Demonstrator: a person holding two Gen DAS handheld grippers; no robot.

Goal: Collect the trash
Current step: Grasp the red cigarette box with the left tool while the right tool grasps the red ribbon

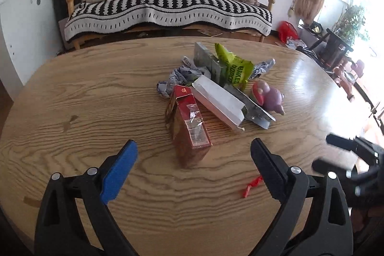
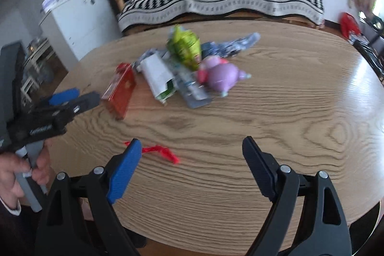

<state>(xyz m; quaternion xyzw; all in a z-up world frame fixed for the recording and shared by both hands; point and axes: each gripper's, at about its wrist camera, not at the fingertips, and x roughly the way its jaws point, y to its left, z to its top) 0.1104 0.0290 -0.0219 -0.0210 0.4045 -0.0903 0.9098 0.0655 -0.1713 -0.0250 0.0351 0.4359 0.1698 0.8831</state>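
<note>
Approach step, nothing picked yet. My left gripper [image 1: 193, 154] hung spread wide and empty over the wooden table [image 1: 84, 100], red carton [image 1: 188, 126] lying just ahead between its fingers. Trash pile [image 1: 216, 78] sat mid-table. Right gripper [image 2: 192, 155] also gaped, empty, red scrap [image 2: 163, 152] beside its blue pad. Next, I judged: lower, straddle one item, clamp.
</note>
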